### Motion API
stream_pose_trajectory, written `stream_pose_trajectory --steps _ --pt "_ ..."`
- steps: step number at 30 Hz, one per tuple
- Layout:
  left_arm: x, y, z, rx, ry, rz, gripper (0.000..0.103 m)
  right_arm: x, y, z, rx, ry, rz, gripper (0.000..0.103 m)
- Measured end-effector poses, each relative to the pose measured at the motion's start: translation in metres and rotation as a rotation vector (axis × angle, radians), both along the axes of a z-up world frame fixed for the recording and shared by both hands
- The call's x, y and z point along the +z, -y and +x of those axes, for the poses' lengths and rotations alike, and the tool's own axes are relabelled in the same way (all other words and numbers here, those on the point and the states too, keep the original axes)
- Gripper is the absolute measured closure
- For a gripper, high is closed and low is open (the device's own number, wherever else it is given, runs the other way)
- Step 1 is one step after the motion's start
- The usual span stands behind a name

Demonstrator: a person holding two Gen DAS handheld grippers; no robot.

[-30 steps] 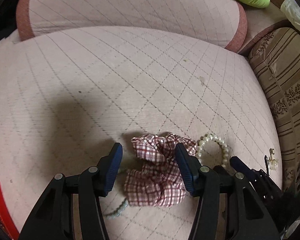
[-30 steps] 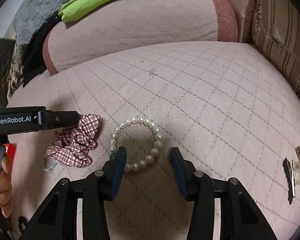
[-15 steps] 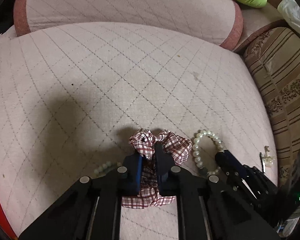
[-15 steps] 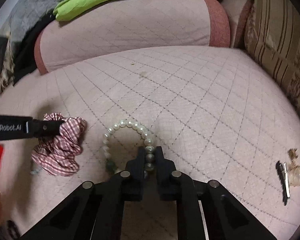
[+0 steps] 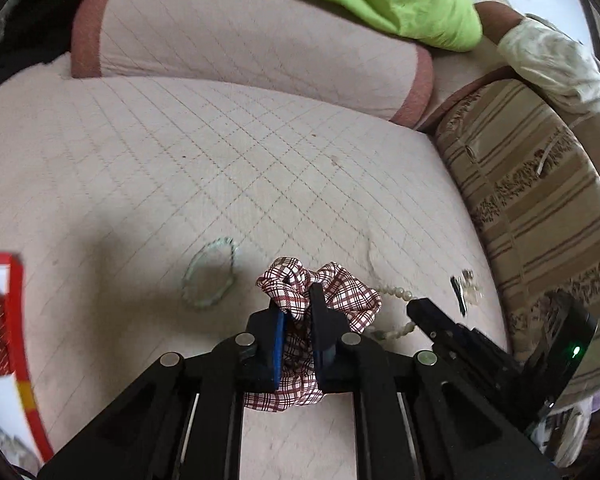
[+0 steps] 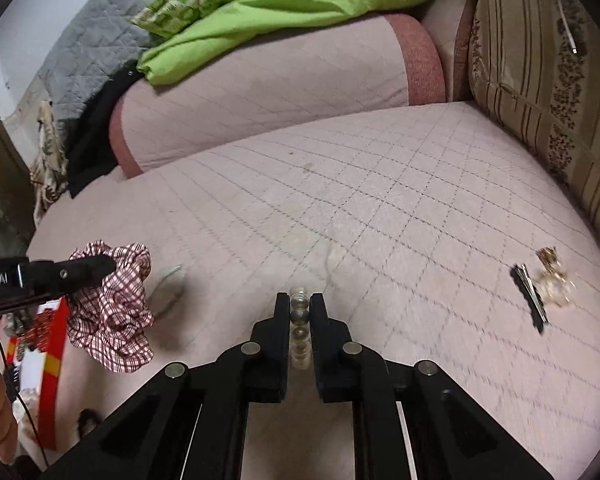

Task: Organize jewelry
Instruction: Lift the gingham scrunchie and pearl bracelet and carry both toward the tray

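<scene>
While both pieces are pinched and clear of the cushion, I'm in the carry step: the plaid scrunchie (image 5: 320,304) is clamped between the pads of my left gripper (image 5: 298,320), bunched fabric spilling out above and below the fingers, and the pearl bracelet (image 6: 299,322) is squeezed edge-on in my right gripper (image 6: 299,312), beads stacked in the narrow gap. From the left wrist view the bracelet trails just right of the scrunchie, hanging from the right gripper's tip, so the two loads ride close together (watch they don't tangle). Next, I reckon, both go to the red box (image 5: 18,320) at the near left edge, which calls for swinging left, lowering over it and only then letting the jaws part, one hand at a time. Left behind on the pink quilted cushion (image 5: 220,168): a pale green bead bracelet (image 5: 210,276) lying flat just left of the scrunchie, and well off to the right a black hair clip (image 6: 530,296) beside a small gold earring (image 6: 554,276). Those look like later trips. Motion blur keeps me from reading the box's contents.
</scene>
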State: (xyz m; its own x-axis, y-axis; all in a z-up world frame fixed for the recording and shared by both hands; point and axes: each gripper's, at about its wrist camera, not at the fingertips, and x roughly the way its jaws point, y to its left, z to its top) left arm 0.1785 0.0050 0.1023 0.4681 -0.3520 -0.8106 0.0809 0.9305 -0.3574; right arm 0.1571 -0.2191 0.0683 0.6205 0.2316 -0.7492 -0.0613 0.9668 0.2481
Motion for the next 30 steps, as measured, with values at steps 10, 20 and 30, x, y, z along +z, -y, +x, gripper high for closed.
stream_pose_trajectory --steps 10,20,30 --pt "0.024 -0.007 -0.086 0.018 0.105 0.109 0.092 0.027 -0.009 -0.073 0.046 0.028 0.007 0.092" --pt "0.027 -0.026 -0.153 0.073 0.125 0.131 0.092 0.045 -0.021 -0.125 0.062 0.04 0.028 0.092" --pt "0.027 -0.048 -0.192 0.125 0.135 0.13 0.092 0.055 -0.047 -0.157 0.116 0.047 0.02 0.092"
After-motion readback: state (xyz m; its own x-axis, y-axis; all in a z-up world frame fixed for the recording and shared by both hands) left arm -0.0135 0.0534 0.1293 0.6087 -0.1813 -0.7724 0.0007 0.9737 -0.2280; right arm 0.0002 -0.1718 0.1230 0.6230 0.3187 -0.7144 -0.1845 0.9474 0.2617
